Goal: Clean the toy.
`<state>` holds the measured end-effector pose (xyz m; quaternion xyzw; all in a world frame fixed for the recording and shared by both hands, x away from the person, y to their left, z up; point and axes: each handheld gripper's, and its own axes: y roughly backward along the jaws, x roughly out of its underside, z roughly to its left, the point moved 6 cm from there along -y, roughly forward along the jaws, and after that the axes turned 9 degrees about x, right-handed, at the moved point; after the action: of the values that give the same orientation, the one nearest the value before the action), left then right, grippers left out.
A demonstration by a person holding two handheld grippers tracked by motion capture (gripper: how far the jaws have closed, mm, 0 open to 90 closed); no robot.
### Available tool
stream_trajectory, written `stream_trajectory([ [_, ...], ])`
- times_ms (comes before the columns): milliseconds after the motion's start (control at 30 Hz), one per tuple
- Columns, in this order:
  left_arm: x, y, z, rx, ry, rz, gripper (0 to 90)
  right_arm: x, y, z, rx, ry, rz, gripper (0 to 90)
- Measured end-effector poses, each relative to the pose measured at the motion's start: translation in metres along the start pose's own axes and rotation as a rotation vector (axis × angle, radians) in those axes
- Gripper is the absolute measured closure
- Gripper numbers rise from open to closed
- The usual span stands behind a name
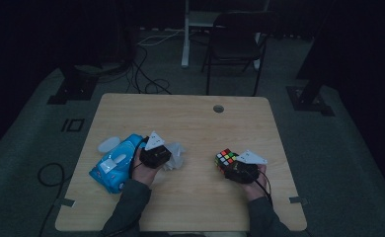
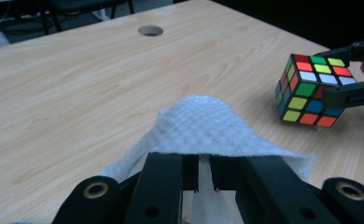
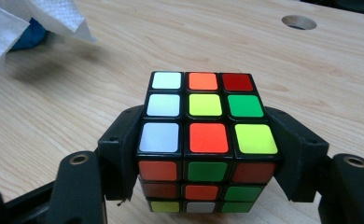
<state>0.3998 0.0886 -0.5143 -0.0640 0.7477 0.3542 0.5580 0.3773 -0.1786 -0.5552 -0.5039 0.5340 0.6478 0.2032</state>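
Wooden tabletop (image 1: 190,123) is seen from above, with a round cable hole (image 1: 218,108) near the far edge, right of centre. A blue toy car (image 1: 112,165) is laid near the left edge, angled toward the near left corner, with a pale oval piece (image 1: 108,144) just beside its far end.

A scrambled puzzle cube (image 3: 203,140) is held toward the right edge, roughly midway between the near and far edges. It is gripped by the right gripper (image 1: 240,170), whose jaws are pressed against two opposite faces of the cube; in the right gripper view the cube is seen lifted slightly, its lower rows between the black jaws. From the left gripper view the cube (image 2: 311,88) is seen tilted, with the jaws clamped on it from the right.

A white paper towel (image 2: 203,126) is held left of centre, next to the car, bunched into a raised fold. It is pinched by the left gripper (image 2: 206,179); the jaws are nearly together with the towel sheet caught in the narrow gap. From above, the left gripper (image 1: 154,154) is seen between the car and the crumpled towel (image 1: 176,155). Whether the towel touches the tabletop cannot be told.
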Motion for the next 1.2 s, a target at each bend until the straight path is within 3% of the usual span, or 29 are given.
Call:
stream_trajectory([
  [667, 0.029, -0.009, 0.006, -0.006, 0.045, 0.057, 81.4, 0.008, -0.008, -0.003, 0.015, 0.009, 0.013, 34.0],
  [1067, 0.034, -0.012, 0.005, 0.008, 0.065, 0.069, 73.6, 0.012, -0.010, -0.003, 0.003, 0.009, 0.011, 33.7],
  [1200, 0.036, -0.012, 0.004, 0.016, 0.074, 0.072, 65.9, 0.013, -0.011, -0.001, -0.018, 0.012, 0.026, 24.1],
])
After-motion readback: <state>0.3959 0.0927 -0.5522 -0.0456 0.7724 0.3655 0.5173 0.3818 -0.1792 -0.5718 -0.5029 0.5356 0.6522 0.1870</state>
